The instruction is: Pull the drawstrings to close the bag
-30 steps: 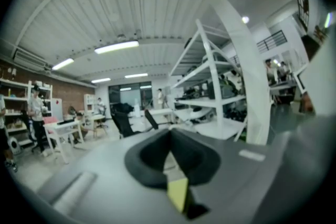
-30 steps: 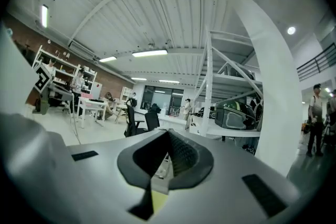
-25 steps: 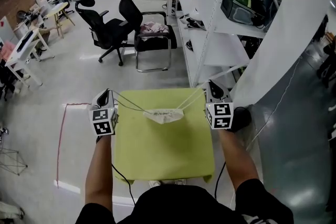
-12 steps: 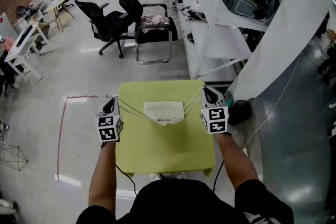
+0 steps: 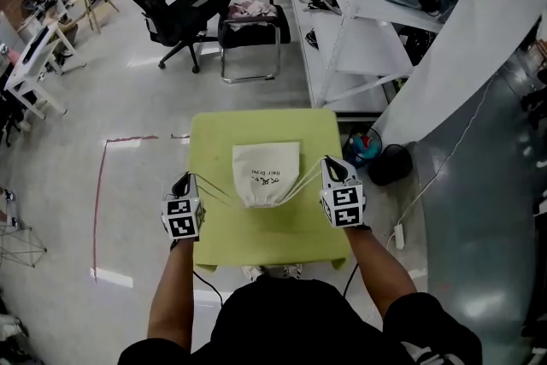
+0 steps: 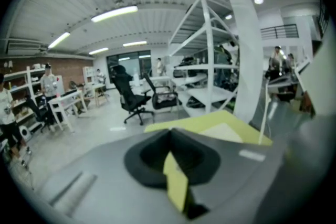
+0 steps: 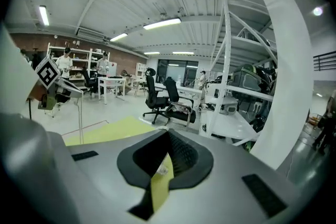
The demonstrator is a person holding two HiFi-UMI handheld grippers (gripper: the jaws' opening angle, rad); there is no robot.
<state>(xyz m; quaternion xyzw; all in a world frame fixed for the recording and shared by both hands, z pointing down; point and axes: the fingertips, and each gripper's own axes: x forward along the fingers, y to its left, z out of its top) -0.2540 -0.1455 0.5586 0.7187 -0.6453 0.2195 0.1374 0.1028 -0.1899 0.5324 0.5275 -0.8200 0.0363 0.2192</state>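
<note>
Bag lies cinched on the table; left tongs and right tongs each pinch 1 of its taut drawstrings.

Cord ends and print lost to view
The dark print on the bag is too small to read. Where the drawstrings enter the closed left gripper and right gripper cannot be told from the head view. The left gripper view is blurred, and the right shows only a pale scrap between its jaws.
</note>
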